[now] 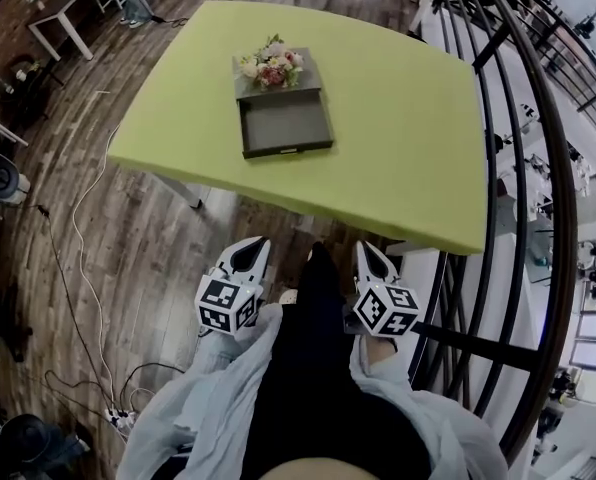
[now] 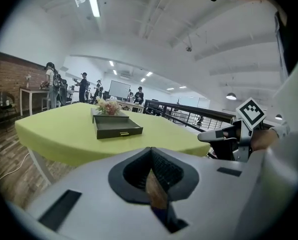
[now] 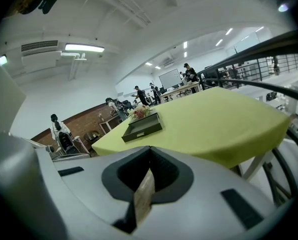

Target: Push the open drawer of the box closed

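Two tools, both clamped fully together with nothing between the jaws. My left tool (image 1: 250, 253) and right tool (image 1: 370, 258) hang low in front of me, well short of the near edge of the table (image 1: 408, 118). So nothing has started yet; I'd call this the walk-up step.

The box (image 1: 310, 76) sits on the left half of the table, closer to the far edge than the near one, with a bunch of flowers (image 1: 271, 66) on top. Its drawer (image 1: 285, 126) is pulled well out toward the near edge and looks empty from here.

Next move as I see it: step in, bring one closed tool up to the middle of the drawer front by the little handle (image 2: 123, 133), and shove straight toward the far edge. My guess is the box is light and could just slide along the table, so parking the other tool behind it might be smart. Pushing off-centre would probably jam the drawer.
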